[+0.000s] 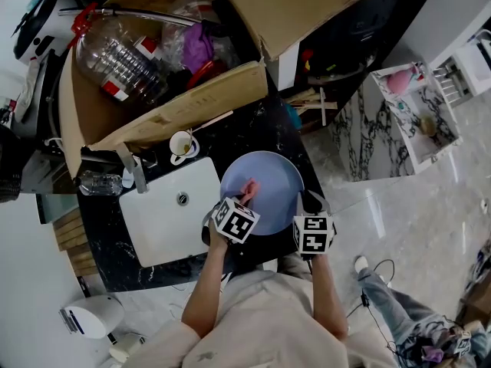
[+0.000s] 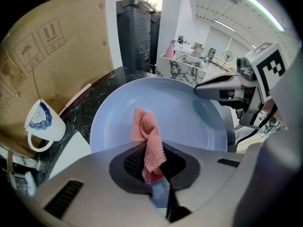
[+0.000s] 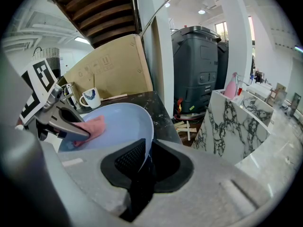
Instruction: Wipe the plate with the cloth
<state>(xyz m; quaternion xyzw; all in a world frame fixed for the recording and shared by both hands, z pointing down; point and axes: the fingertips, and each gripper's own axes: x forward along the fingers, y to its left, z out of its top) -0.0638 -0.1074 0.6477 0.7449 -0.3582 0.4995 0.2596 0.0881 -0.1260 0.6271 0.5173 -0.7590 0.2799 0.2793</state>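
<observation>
Grippers: we count two. The left gripper (image 1: 242, 202) is over the plate and the right gripper (image 1: 308, 206) is at its rim.
Marker cubes: we see two in the head view, one on each gripper.
Left claw: in the left gripper view it is pinched narrow on the pink cloth (image 2: 148, 142). The cloth stands up from between the jaws in a crumpled fold.
Right claw: in the right gripper view it is clamped on the near edge of the plate (image 3: 120, 122), with the rim running down between the two pads.
Plate: we count one, pale blue and round (image 1: 262, 184). It is over the black marbled countertop (image 1: 257, 129), just right of the sink. In the right gripper view it sits tilted.
Cloth: we count one (image 1: 249, 190). It lies against the plate's inner face near the middle; in the right gripper view it bunches under the left gripper's tip (image 3: 93, 126).
Sink: one white square basin (image 1: 163, 219), just beside the plate.
Mug: one, white with a blue pattern (image 1: 182, 143), on the counter between the sink and the box.
Cardboard box: one, open (image 1: 180, 107), beyond the mug. It holds one large clear plastic bottle (image 1: 123, 56) among other items.
</observation>
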